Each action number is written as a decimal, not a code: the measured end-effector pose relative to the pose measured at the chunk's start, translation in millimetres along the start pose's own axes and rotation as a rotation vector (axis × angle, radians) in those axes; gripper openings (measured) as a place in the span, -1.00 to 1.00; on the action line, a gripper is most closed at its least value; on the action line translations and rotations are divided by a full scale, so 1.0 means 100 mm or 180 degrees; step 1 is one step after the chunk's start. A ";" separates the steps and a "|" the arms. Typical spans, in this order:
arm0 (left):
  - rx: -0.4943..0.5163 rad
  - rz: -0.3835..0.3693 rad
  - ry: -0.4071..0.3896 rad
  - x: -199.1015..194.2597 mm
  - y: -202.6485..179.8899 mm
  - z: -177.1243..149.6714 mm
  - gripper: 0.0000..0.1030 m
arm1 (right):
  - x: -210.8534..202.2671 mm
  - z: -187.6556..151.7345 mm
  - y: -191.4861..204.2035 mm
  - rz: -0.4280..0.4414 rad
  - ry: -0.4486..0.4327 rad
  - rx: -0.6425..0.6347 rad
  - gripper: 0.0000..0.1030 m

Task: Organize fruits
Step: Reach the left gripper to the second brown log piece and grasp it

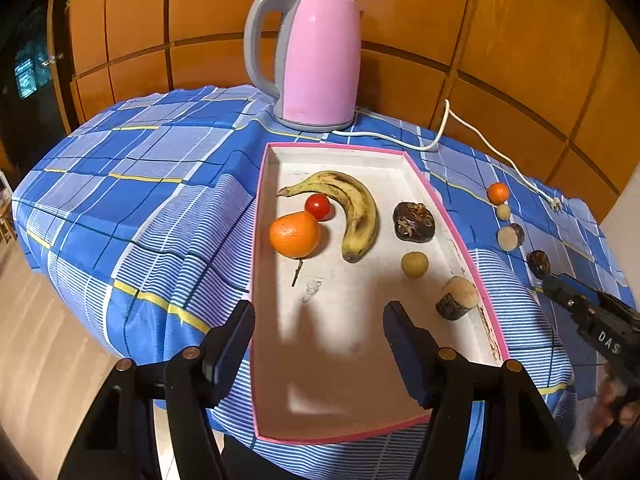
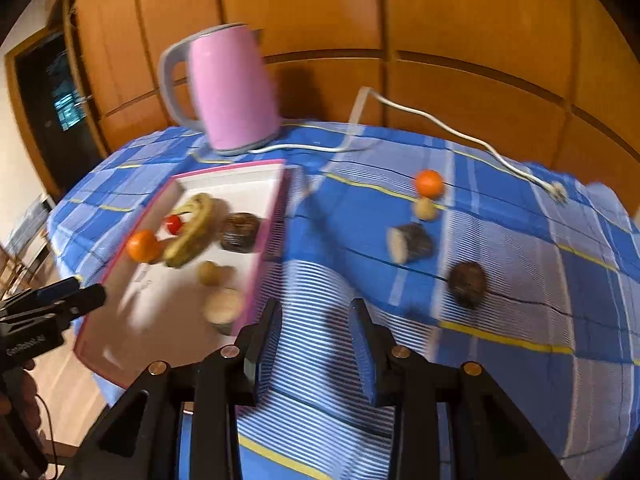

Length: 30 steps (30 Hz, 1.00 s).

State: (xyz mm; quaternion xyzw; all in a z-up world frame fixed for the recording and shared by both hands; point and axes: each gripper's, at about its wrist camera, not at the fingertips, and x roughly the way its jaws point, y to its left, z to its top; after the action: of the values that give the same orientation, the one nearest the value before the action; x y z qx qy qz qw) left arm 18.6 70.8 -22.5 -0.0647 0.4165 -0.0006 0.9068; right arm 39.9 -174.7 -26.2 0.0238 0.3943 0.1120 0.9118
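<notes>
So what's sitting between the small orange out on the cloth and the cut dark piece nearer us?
One small tan round fruit, just below the small orange and above the cut dark piece; both wrist views show it.

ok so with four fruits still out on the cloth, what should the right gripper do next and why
Probably reach the right gripper forward-right to the dark round fruit. It looks nearest of the four outside the pink-rimmed tray, and the gripper is open, holding nothing, so it appears free to pick.
</notes>
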 end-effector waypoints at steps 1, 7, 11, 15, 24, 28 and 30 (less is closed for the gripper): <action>0.0019 -0.0008 -0.0004 0.00 -0.02 0.00 0.31 | -0.02 -0.02 -0.10 -0.0066 -0.0002 0.0063 -0.32; 0.0113 -0.0054 0.0008 0.00 -0.11 0.02 0.30 | -0.07 -0.12 -0.54 -0.0384 0.0037 0.0376 -0.32; 0.0175 -0.0095 0.0003 0.00 -0.18 0.04 0.30 | -0.10 -0.18 -0.77 -0.0527 0.0082 0.0537 -0.32; 0.0241 -0.0101 0.0011 0.01 -0.25 0.04 0.30 | -0.09 -0.24 -0.88 -0.0605 0.0123 0.0623 -0.32; 0.0460 -0.0338 0.0071 0.00 -0.49 0.05 0.29 | -0.12 -0.32 -1.01 -0.0657 0.0116 0.0712 -0.32; 0.0639 -0.0498 0.0043 -0.03 -0.69 0.10 0.30 | -0.13 -0.35 -1.07 -0.0672 0.0119 0.0755 -0.32; 0.0693 -0.0586 0.0090 -0.01 -0.78 0.13 0.30 | -0.14 -0.35 -1.10 -0.0670 0.0112 0.0776 -0.32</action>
State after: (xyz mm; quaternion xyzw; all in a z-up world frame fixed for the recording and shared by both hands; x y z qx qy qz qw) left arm 32.0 -4.7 -4.5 -0.0039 0.4190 -0.1299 0.8986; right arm 26.0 -286.4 -55.1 0.0910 0.4211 -0.0324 0.9018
